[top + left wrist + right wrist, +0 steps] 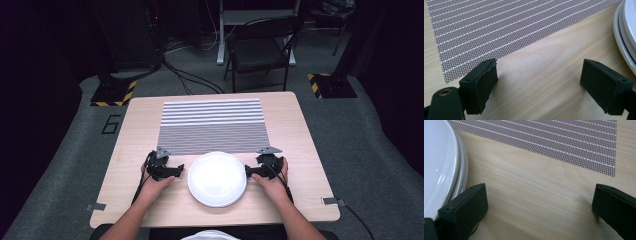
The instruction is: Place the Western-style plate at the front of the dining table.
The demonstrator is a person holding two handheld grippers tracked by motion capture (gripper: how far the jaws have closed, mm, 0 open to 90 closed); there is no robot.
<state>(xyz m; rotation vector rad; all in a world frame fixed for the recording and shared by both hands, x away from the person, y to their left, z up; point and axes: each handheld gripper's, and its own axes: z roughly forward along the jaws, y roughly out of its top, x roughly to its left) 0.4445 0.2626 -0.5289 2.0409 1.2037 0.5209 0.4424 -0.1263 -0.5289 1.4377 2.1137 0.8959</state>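
A stack of white plates lies near the front middle of the wooden table. My left gripper rests on the table just left of the stack, jaws wide open and empty. My right gripper rests just right of it, also open and empty. In the left gripper view the plates' rims lie at the right, beyond my open left gripper. In the right gripper view the plates lie at the left, with one jaw of my open right gripper close beside the rim. Bare wood shows between both pairs of jaws.
A striped woven placemat covers the table's far middle, just behind the plates. Beyond the table stand a dark folding chair, floor cables and two stand bases with yellow-black tape.
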